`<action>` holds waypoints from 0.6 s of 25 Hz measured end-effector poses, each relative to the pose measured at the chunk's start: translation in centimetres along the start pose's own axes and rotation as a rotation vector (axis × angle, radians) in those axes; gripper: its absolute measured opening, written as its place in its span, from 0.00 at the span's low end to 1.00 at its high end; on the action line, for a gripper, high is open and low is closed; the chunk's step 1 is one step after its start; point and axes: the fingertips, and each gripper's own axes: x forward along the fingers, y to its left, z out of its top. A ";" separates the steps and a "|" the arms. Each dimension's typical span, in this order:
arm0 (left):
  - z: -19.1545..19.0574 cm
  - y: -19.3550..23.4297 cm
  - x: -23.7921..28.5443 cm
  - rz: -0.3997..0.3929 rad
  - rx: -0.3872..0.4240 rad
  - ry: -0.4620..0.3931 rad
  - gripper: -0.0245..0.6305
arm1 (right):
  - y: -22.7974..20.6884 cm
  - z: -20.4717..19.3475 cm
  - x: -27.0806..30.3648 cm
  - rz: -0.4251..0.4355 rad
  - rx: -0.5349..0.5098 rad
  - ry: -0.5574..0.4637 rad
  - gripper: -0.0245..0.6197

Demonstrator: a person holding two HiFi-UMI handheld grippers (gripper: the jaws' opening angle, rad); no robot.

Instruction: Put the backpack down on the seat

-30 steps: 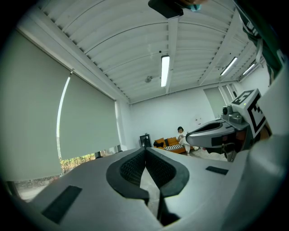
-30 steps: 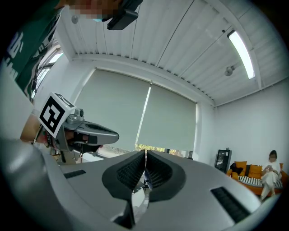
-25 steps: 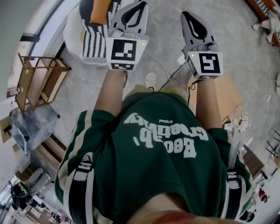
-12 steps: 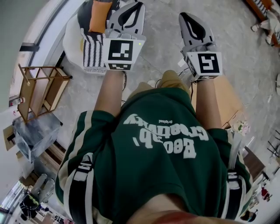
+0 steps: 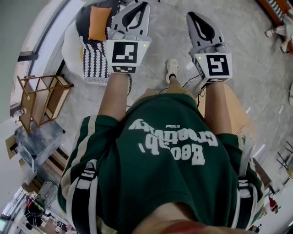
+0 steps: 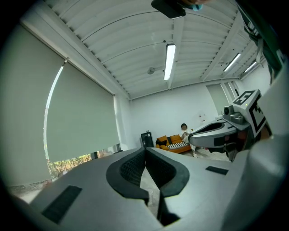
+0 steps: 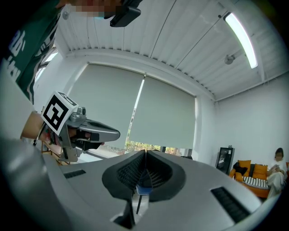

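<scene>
Backpack (image 5: 88, 185) mostly hidden on the person's back, only its straps showing at bottom; seat (image 5: 72, 39) with orange cushion (image 5: 99, 23) upper left. Left gripper (image 6: 145, 150) and right gripper (image 7: 145, 153) fingers pressed together, blue speck (image 7: 144, 187) inside the right unclear.

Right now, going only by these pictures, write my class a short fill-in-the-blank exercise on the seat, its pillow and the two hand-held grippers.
1. The pillow lying on the striped seat is ___ in colour.
2. The left hand-held gripper and the right hand-held gripper both have their jaws ___.
3. In the head view, the seat lies nearer the ___ hand-held gripper.
4. The person's shirt is ___ with pale lettering.

Missing words: orange; shut; left; green
</scene>
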 end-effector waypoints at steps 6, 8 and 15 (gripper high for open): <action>-1.0 2.0 13.3 0.034 -0.001 0.037 0.07 | -10.3 -1.9 9.3 0.059 0.018 -0.013 0.09; -1.1 2.8 17.1 0.054 0.001 0.044 0.07 | -13.6 -2.3 12.0 0.074 0.027 -0.021 0.09; -2.5 6.7 26.0 0.120 0.008 0.072 0.07 | -20.4 -4.3 20.2 0.121 0.039 -0.033 0.09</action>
